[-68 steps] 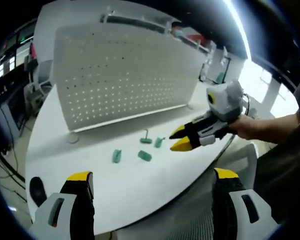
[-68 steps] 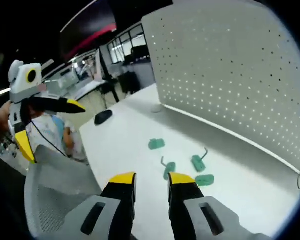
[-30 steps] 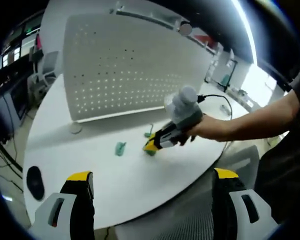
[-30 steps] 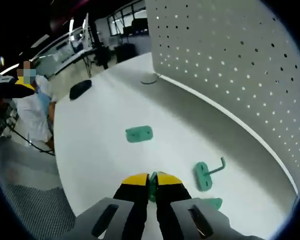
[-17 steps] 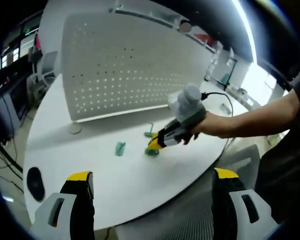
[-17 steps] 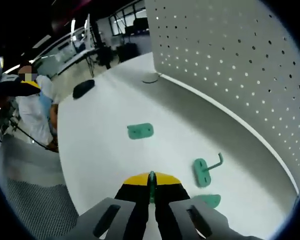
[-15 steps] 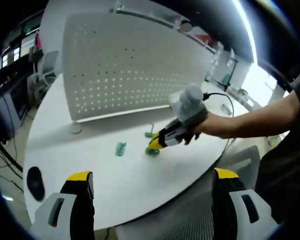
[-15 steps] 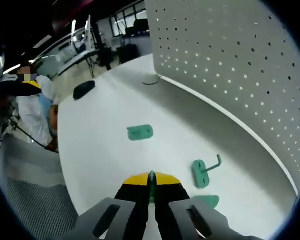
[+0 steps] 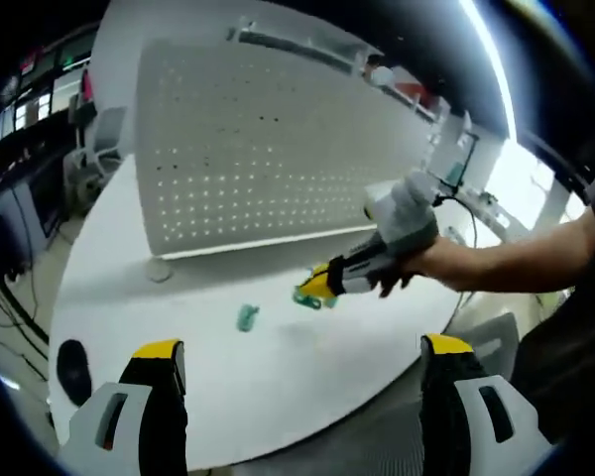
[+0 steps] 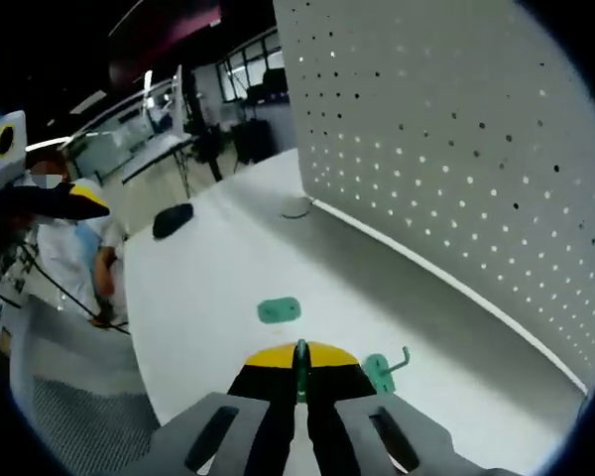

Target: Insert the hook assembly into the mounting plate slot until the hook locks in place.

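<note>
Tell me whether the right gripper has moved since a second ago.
Yes. In the left gripper view the right gripper, shut on a green piece, has lifted off the table toward the pegboard.

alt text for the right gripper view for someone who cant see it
The right gripper is shut on a thin green plate, held edge-on above a white table. Ahead lie a flat green plate and a green hook piece, with a white pegboard standing on the right.

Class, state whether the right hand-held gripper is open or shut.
Shut: the right hand-held gripper has its yellow-tipped jaws pressed on a thin green plastic piece.
</note>
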`<state>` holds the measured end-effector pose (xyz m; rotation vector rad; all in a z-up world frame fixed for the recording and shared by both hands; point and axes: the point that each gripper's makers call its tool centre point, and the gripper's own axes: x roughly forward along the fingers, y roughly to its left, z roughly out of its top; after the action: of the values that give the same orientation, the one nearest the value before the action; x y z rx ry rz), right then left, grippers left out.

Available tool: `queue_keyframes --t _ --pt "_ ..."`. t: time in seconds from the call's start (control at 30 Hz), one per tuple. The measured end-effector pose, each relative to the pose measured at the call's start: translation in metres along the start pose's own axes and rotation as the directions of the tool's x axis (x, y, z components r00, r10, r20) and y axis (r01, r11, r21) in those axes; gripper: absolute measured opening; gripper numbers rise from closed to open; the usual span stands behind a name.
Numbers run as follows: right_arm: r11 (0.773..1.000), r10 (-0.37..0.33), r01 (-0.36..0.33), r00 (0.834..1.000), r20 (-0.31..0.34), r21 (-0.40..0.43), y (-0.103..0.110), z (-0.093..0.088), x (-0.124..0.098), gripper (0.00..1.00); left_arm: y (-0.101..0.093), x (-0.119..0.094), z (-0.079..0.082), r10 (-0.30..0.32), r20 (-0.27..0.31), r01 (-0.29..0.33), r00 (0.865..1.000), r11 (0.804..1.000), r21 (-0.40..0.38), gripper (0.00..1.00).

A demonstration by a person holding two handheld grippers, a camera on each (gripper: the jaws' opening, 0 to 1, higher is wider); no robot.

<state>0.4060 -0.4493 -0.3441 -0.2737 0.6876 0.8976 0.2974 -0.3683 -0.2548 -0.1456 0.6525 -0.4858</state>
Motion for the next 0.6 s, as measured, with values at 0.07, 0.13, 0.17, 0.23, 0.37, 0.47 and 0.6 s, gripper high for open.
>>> queue_keyframes --t 0.07,0.13,0.17,0.23,0.37,0.47,0.6 --pt "1.0 -0.009 0.009 0.999 0.039 0.001 0.002 0.012 -0.009 0.0 0.003 0.001 0.006 0.004 0.019 -0.003 1.0 1.0 -0.024 1.0" --pt "1.0 -0.006 0.004 0.996 0.084 0.024 0.004 0.025 -0.018 0.0 0.004 0.003 0.01 0.01 0.021 -0.01 1.0 1.0 -0.023 1.0" --pt "1.0 -0.004 0.001 0.995 0.097 0.029 0.005 0.03 -0.021 0.0 0.005 0.004 0.012 0.017 0.021 -0.016 1.0 1.0 -0.022 1.0" --pt "0.999 -0.002 -0.003 0.99 0.142 0.038 0.008 0.042 -0.03 0.0 0.007 0.006 0.015 0.033 0.021 -0.033 0.999 0.999 -0.011 1.0" --pt "1.0 0.005 -0.01 0.984 0.178 0.029 0.015 0.058 -0.046 0.0 0.013 0.011 0.023 0.077 0.031 -0.077 0.997 0.997 0.008 0.96" --pt "1.0 0.009 -0.012 0.974 0.228 0.013 0.022 0.073 -0.059 0.0 0.011 0.017 0.026 0.065 0.028 -0.065 0.997 0.998 -0.013 0.94" --pt "0.998 0.01 -0.03 0.954 0.301 0.062 0.029 0.09 -0.076 0.0 0.0 0.03 0.027 0.014 0.021 -0.012 1.0 0.998 -0.056 0.91"
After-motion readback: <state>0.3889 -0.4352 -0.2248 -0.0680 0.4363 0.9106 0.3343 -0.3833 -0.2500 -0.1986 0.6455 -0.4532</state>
